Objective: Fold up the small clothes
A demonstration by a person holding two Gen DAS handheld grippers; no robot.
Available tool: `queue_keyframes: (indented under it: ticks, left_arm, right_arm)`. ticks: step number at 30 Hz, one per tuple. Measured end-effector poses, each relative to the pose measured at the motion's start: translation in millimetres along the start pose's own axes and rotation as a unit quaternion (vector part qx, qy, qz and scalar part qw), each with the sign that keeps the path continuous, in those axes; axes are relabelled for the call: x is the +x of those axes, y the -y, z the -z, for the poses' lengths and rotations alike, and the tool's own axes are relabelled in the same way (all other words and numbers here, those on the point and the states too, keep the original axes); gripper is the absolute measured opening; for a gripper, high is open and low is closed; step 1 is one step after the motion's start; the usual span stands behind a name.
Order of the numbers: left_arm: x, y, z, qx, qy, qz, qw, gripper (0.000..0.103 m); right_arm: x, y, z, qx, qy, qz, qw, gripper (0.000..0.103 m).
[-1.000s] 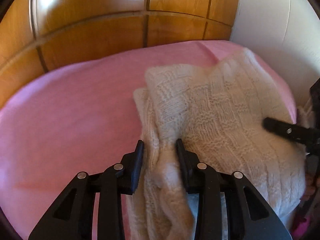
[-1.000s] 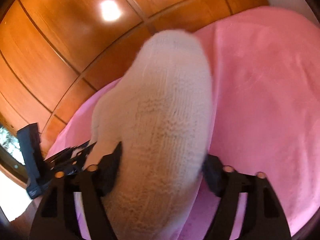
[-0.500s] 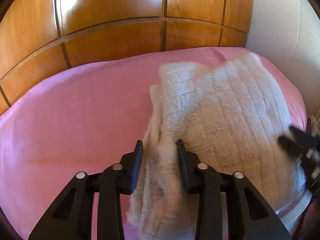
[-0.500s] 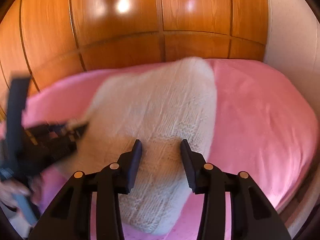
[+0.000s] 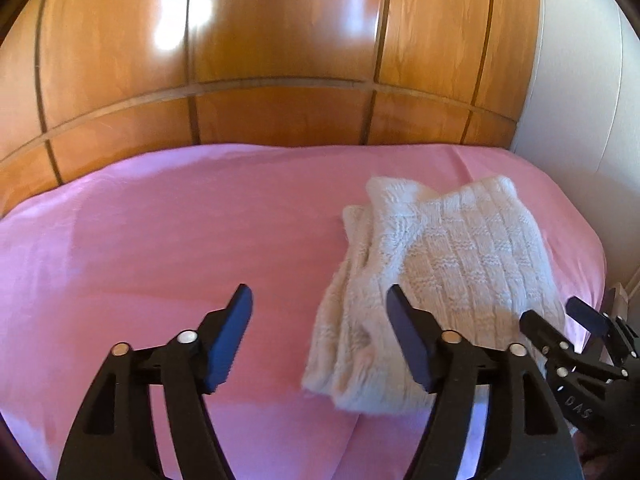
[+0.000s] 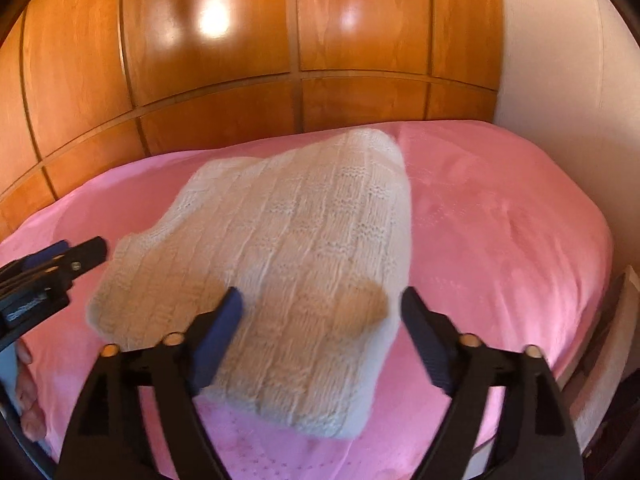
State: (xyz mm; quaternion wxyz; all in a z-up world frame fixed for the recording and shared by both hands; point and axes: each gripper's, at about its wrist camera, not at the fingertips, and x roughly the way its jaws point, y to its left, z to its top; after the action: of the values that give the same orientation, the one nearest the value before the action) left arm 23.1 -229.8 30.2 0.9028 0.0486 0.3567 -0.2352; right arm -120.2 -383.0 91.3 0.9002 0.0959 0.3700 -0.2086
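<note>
One cream-white knitted garment lies folded on the pink bed, toward the right side of the bed in the left wrist view and near the wooden panelled wall behind it. Its knit shows a basket-weave pattern of small raised blocks crossed by long ribs, with a fuzzy, slightly hairy surface; the top layer is a broad flat panel, and along its left edge thicker rolled folds bunch together and run down to a soft, fluffy end near the bed's front edge. In the right wrist view the same garment spreads out as a wide ribbed slab, its far corner pointing toward the wall and its near corner lying between the fingers below. There are two tools: the left hand-held gripper has its jaws opening, with only the garment's left edge showing between them and neither pad pressing on the wool; the right hand-held gripper also has its jaws opening, straddling the garment's near end without squeezing it. Each tool shows at the edge of the other's view. A person's fingers show at the lower left of the right wrist view. A plain pale wall stands to the right of the wood.
</note>
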Motion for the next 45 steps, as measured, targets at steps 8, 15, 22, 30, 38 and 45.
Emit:
queue_keyframes:
  ticks: [8,15,22,30,38,45]
  left_arm:
    - [-29,-4,10,0.000,0.017,-0.035,0.9992,0.083]
    - [-45,-7,18,-0.004,0.028,-0.054,0.9981,0.090]
    - [-55,-11,21,-0.009,0.034,-0.055,0.9979,0.090]
    - [-57,-13,22,-0.009,0.032,-0.055,0.9979,0.092]
    - [-58,-13,22,-0.010,0.032,-0.055,0.9979,0.092]
    - [-60,-12,22,-0.009,0.038,-0.064,0.9972,0.092]
  right_arm:
    - [-34,-17,6,0.027,0.038,0.048,0.998,0.100]
    - [-42,-29,15,0.013,0.047,0.059,0.997,0.100]
    - [-44,-27,18,0.023,0.048,0.065,0.996,0.100]
    - [-47,-30,19,0.025,0.058,0.067,0.996,0.100]
    - [-48,-32,19,0.025,0.057,0.063,0.996,0.100]
    - [-47,-33,18,0.027,0.056,0.057,0.996,0.101]
